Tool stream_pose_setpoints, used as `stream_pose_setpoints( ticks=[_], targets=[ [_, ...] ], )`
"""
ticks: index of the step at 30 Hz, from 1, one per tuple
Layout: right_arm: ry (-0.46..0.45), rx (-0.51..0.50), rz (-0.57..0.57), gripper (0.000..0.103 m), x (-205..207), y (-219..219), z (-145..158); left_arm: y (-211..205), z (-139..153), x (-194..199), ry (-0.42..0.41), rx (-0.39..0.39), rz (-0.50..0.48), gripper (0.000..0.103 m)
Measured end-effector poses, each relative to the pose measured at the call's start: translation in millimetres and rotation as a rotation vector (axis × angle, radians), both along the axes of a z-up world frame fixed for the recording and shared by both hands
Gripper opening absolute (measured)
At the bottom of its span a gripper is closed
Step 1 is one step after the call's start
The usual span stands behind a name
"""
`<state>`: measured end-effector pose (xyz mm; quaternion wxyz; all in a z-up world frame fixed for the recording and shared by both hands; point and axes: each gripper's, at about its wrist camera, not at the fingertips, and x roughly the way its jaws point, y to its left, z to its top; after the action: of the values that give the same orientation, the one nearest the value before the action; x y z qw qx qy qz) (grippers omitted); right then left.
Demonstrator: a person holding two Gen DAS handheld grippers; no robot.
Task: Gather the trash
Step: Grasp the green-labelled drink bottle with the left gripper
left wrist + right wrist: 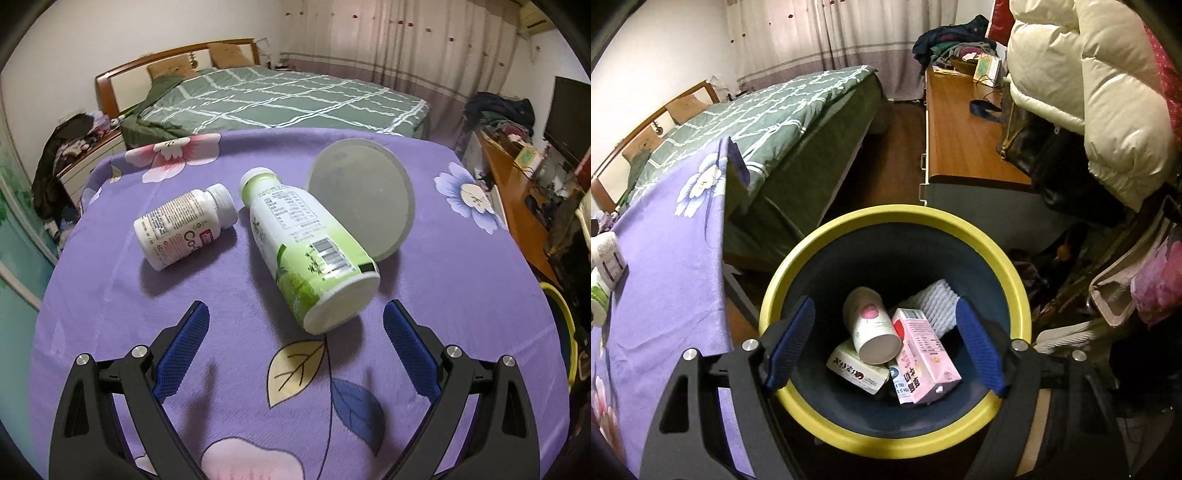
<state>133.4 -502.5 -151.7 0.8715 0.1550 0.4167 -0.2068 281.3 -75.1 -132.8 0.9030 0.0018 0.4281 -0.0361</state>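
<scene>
In the left wrist view, the left tongs (295,317) stand wide apart at the bottom of the frame with nothing between their blue pads, hanging over the desk (461,302), which is covered in a purple flowered cloth. Just beyond them, at the centre of the frame, a green and white drink bottle (303,243) lies on its side, its base toward the tongs. To its left lies a white pill bottle (184,229), also on its side and apart from it. Behind the drink bottle, right of centre, a grey round lid (365,199) leans tilted, touching it. Farther off, a green bed (280,99) fills the upper middle.

In the right wrist view, the right tongs (886,350) are open and empty above a yellow-rimmed bin (886,439) at lower centre. Inside lie a pink carton (923,362), a paper cup (871,325), a small box (857,373) and a white ribbed thing (934,299).
</scene>
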Motion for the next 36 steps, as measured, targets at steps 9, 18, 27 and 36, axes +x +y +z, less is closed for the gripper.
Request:
stream_pose_setpoints(
  ticks=[9, 18, 27, 36],
  targets=[
    [-0.034, 0.031, 0.021, 0.075, -4, -1, 3, -8, -11, 19, 0.012, -0.001, 0.04, 0.092],
    [-0.047, 0.043, 0.039, 0.075, -6, 2, 4, -4, -18, 29, 0.022, -0.008, 0.043, 0.074],
    [-0.056, 0.042, 0.06, 0.075, -6, 8, 7, 12, -13, 25, -0.009, -0.019, 0.028, 0.053],
    [-0.059, 0.044, 0.07, 0.075, -5, 13, 7, 28, 36, -20, -0.144, 0.031, -0.023, 0.052]
  ],
)
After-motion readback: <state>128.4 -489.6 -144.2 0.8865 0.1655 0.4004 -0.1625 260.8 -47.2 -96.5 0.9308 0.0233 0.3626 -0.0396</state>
